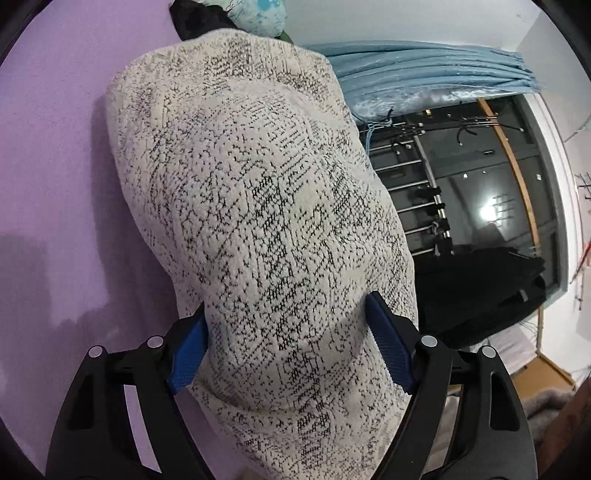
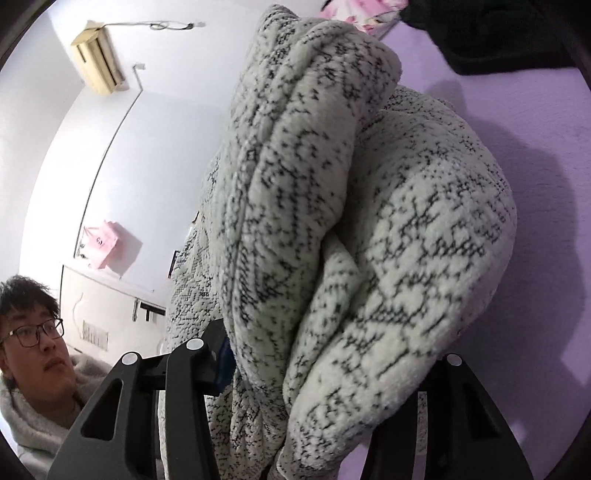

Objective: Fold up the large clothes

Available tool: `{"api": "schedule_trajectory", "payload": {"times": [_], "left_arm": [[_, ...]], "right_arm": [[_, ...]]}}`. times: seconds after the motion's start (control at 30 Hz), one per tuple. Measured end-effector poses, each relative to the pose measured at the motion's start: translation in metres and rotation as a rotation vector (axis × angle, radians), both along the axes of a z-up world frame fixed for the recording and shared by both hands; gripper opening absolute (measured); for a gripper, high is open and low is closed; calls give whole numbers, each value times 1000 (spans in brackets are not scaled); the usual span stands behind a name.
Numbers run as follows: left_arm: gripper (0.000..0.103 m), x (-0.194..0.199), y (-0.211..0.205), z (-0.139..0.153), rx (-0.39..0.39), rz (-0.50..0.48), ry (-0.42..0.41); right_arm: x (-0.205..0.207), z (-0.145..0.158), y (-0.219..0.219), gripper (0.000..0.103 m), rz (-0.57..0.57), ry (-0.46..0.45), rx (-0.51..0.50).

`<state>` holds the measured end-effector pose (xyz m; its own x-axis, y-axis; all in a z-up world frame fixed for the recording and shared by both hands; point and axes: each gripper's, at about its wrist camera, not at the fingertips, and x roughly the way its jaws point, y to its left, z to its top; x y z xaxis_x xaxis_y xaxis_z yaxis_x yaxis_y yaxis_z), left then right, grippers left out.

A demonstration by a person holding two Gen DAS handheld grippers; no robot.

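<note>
A thick white knit garment with black speckles (image 1: 258, 221) is bunched into a bulky roll over the purple bed sheet (image 1: 48, 177). My left gripper (image 1: 288, 343) has its blue-padded fingers (image 1: 388, 350) clamped on both sides of the garment's near end. In the right wrist view the same garment (image 2: 369, 240) hangs in thick folds, and my right gripper (image 2: 325, 376) grips its bundled edge; its fingertips are mostly buried in the fabric. The purple sheet (image 2: 546, 155) lies behind it.
A blue curtain (image 1: 424, 70) and a dark window with a metal rack (image 1: 461, 192) are at the right. Black clothes (image 2: 498, 33) and a pink-patterned item (image 2: 369, 14) lie at the bed's far end. The person (image 2: 33, 350) is at lower left.
</note>
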<state>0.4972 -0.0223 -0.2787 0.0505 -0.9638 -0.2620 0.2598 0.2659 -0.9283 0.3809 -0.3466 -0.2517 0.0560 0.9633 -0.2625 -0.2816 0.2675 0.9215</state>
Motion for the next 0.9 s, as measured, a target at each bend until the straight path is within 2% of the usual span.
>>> {"api": "schedule_trajectory", "payload": {"times": [0.37,0.63,0.9], "left_arm": [[76,-13,-18,4,-22,63,-70],[76,-6,5,1,-24,154,-96],[76,-17,23,8,2,243,-186]], "right_arm": [[-22,41,56,48,60,-54,63],[-20,95,128,48,164,-113,62],[-8,141,200,48,244,-165,134]]}}
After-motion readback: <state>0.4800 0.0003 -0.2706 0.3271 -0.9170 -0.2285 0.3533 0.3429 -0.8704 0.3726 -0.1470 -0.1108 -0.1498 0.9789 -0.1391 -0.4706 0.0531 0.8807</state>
